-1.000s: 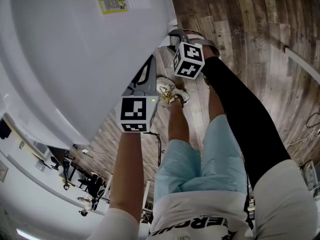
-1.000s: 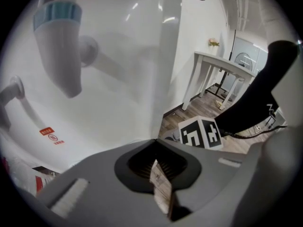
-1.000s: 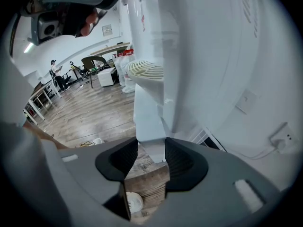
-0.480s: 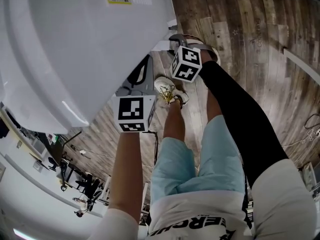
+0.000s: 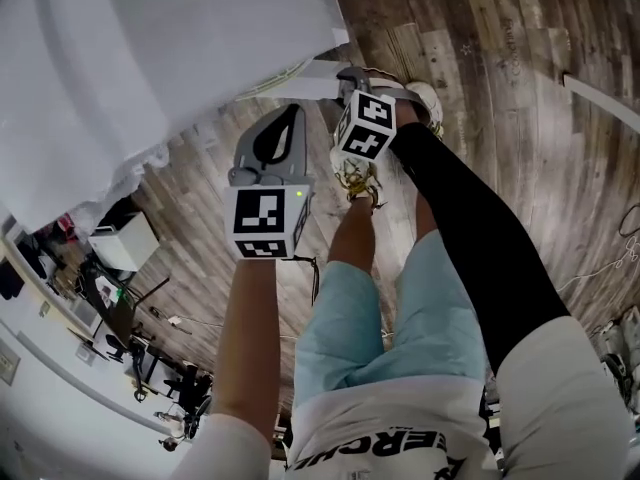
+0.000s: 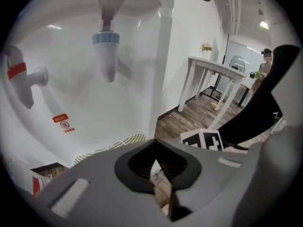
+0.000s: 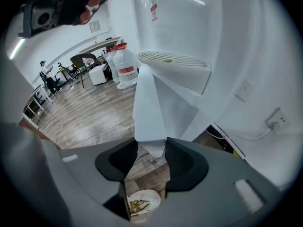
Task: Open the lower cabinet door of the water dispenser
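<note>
The white water dispenser (image 5: pixel 150 58) fills the head view's upper left. Its lower cabinet door (image 7: pixel 149 103) stands swung out from the body as a white panel, seen as a pale strip (image 5: pixel 295 80) in the head view. My right gripper (image 7: pixel 152 148) is shut on that door's free edge, below the slotted drip tray (image 7: pixel 173 58). My left gripper (image 5: pixel 272 148) hangs left of it, shut and empty (image 6: pixel 154 163), pointing at the dispenser's front below the blue tap (image 6: pixel 106 51) and the red tap (image 6: pixel 19 77).
The person's legs and shoes (image 5: pixel 355 180) stand on the wood floor (image 5: pixel 500 88) right under the grippers. Water bottles (image 7: pixel 124 67) stand behind the dispenser. A white table (image 6: pixel 213 70) is off to its side. Cables (image 5: pixel 620 258) lie at the right.
The door has swung further out from the dispenser, drawn by the right gripper. Both grippers have shifted a little, and the dispenser has slid up and left in the head view.
</note>
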The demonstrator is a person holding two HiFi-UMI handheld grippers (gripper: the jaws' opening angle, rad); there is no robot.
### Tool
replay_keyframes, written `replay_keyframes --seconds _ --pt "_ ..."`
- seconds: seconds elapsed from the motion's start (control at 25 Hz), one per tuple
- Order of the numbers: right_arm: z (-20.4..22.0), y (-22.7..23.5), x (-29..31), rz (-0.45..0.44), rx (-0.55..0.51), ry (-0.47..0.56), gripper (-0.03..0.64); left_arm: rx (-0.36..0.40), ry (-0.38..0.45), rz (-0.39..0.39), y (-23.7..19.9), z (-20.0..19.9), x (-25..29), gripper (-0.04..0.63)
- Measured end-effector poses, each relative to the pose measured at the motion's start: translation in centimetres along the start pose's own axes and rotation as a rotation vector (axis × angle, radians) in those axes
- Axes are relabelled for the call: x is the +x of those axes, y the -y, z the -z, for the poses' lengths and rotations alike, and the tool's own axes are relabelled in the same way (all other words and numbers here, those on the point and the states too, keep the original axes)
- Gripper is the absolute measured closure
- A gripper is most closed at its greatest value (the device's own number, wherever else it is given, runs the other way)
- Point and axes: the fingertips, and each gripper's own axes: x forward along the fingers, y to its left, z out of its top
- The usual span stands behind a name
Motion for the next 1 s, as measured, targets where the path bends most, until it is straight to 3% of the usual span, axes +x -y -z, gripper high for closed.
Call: replay_keyframes --seconds 0.52,1.0 --pt "0.8 -4.8 0.3 0.068 0.13 -0.035 0.439 0.048 0.044 0.075 0.3 2.4 -2.9 0.538" --pt "0.9 -8.6 1.0 0.044 0.167 -0.043 0.44 -0.022 0.078 -0.003 -1.0 4.9 -5.5 0.538"
